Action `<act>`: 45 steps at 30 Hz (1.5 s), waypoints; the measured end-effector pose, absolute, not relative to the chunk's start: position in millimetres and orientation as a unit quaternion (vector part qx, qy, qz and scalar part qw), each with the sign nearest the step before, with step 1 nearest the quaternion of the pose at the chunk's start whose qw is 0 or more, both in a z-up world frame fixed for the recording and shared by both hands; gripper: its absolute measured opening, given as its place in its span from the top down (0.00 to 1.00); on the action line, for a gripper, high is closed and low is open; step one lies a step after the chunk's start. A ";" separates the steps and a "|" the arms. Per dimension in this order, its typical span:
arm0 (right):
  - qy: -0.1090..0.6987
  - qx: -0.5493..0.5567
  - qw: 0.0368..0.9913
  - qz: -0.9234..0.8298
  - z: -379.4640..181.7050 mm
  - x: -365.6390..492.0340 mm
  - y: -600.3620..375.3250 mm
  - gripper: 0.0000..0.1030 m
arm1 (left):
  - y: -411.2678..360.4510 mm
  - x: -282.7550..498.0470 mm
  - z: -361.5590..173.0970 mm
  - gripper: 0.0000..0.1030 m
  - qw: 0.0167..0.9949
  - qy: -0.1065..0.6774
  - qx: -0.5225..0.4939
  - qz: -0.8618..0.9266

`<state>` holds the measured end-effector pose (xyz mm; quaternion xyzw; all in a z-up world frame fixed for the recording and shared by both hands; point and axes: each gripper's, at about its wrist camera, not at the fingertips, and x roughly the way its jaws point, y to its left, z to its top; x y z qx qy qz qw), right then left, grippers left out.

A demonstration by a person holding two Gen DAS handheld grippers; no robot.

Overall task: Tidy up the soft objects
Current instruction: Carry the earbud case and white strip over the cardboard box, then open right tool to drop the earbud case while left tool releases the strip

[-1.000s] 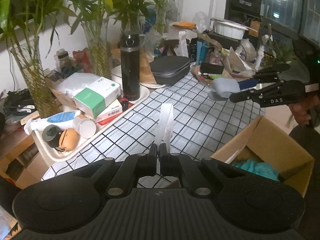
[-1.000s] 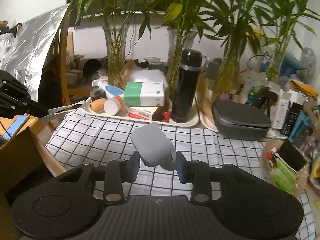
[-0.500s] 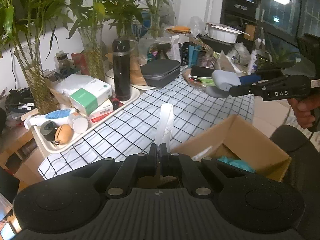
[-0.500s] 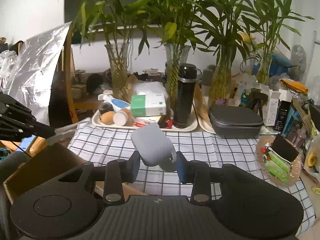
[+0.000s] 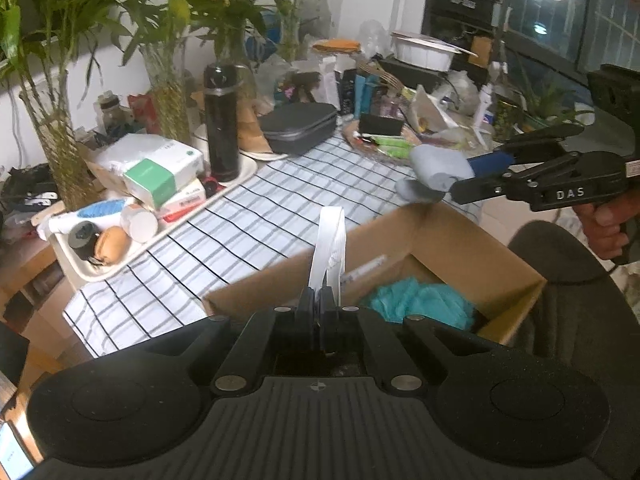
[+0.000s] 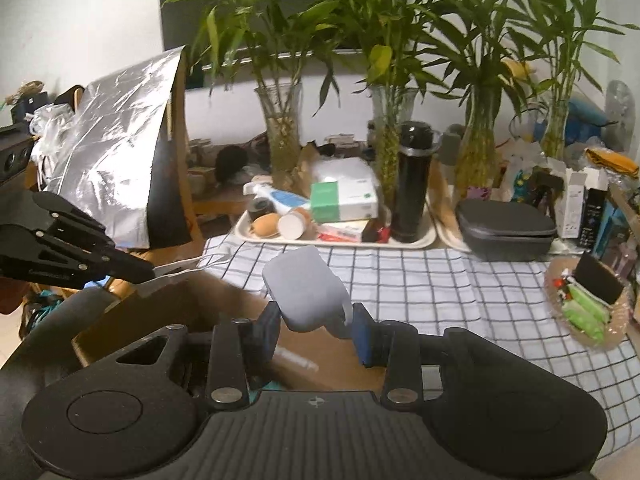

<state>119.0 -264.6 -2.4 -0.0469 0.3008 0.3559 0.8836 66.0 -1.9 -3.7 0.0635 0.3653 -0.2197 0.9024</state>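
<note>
My right gripper (image 6: 316,330) is shut on a grey soft object (image 6: 304,290) and holds it in the air above the far edge of an open cardboard box (image 5: 440,236); both also show in the left wrist view, the grey soft object (image 5: 438,172) at right. A teal soft cloth (image 5: 420,302) lies inside the box. My left gripper (image 5: 320,300) is shut, its white fingertips (image 5: 330,240) pressed together over the near edge of the box. It shows in the right wrist view (image 6: 192,270) at left.
A checked tablecloth (image 6: 440,280) covers the table beyond the box. A white tray (image 5: 168,228) holds a black flask (image 5: 220,124), boxes and bottles. A grey zip case (image 5: 300,128), vases of bamboo (image 6: 284,128) and clutter line the back. A dark chair (image 5: 576,320) stands at right.
Both grippers have pulled back from the table toward the box. The right gripper has carried the grey soft object over the box's far edge. The left gripper stays shut.
</note>
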 end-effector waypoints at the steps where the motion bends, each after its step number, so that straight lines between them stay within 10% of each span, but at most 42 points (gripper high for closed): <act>1: 0.303 -0.046 0.882 0.358 -3.8 116.4 -264.3 0.61 | -2.9 63.9 -4.8 0.97 0.901 0.367 0.064 -0.224; 11: 0.314 -0.045 0.875 0.366 -11.4 99.7 -262.8 0.61 | -16.8 47.3 -26.8 0.95 0.875 0.394 0.069 -0.271; 15: 0.318 -0.044 0.873 0.368 -13.6 96.6 -263.8 0.61 | -19.1 44.1 -33.2 0.67 0.874 0.398 0.081 -0.265; 19: 0.322 -0.042 0.871 0.370 -16.0 92.2 -265.3 0.61 | -16.5 41.1 -31.3 0.60 0.878 0.394 0.070 -0.262; 37: 0.330 -0.042 0.846 0.416 -14.9 80.0 -247.2 0.59 | -0.2 41.9 -20.8 0.58 0.901 0.384 0.053 -0.195; 40: 0.354 -0.044 0.825 0.439 -20.3 79.8 -238.8 0.47 | 6.1 43.1 -19.2 0.57 0.904 0.386 0.033 -0.182; 42: 0.357 -0.053 0.824 0.437 -22.9 77.3 -235.2 0.13 | 7.9 43.0 -18.2 0.51 0.907 0.386 0.024 -0.169; 45: 0.353 -0.052 0.832 0.424 -24.0 72.7 -235.9 0.05 | 11.5 42.9 -15.6 0.33 0.912 0.382 0.011 -0.148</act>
